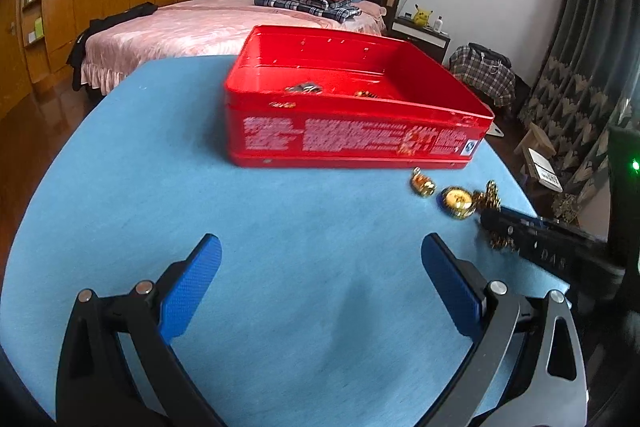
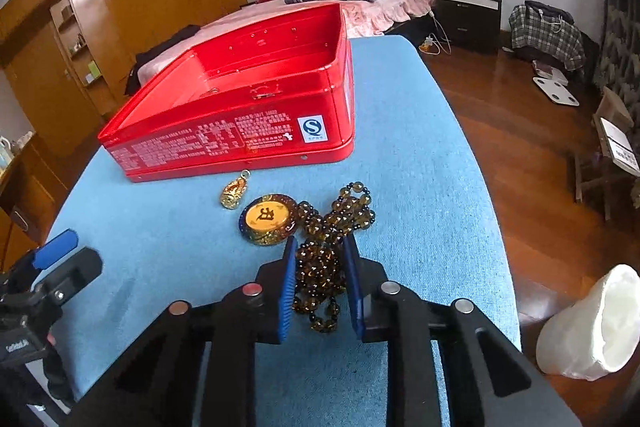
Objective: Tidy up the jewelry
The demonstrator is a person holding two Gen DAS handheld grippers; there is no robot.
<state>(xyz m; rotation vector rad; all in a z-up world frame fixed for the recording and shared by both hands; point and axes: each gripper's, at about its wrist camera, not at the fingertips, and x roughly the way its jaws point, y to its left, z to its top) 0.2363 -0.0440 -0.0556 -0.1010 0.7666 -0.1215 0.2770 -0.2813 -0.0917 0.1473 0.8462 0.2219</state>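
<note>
So the right gripper (image 2: pixel 317 283) had its blue pads on either side of the brown bead necklace (image 2: pixel 326 259), narrowed right in around the bunched-up strand. It looked like a pinch, though I couldn't swear the pads were fully biting yet. The beads lay on the blue surface (image 2: pixel 420 167), trailing away ahead of the gripper. Just ahead and a bit to its left sat a round gold medallion (image 2: pixel 269 219) with a single Chinese character on its face, touching the beads, and past that a small gold pendant (image 2: pixel 234 191) lying on its own.

Farther ahead was the open red tin (image 2: pixel 224 143), where I'd guess all of this goes. A few bits of jewelry were already in it, seen from the left side. My read: this was the grab step for the necklace. The next move would be lifting it clear without dragging the medallion along, then carrying it forward over the tin's near wall and letting go inside.

The left gripper (image 1: pixel 320 291) hung spread wide over bare surface, holding nothing, with the tin ahead of it.

Writing: the tin's near side had a white square label with a blue "S" logo, plus blocks of small white print, too small to read.
</note>
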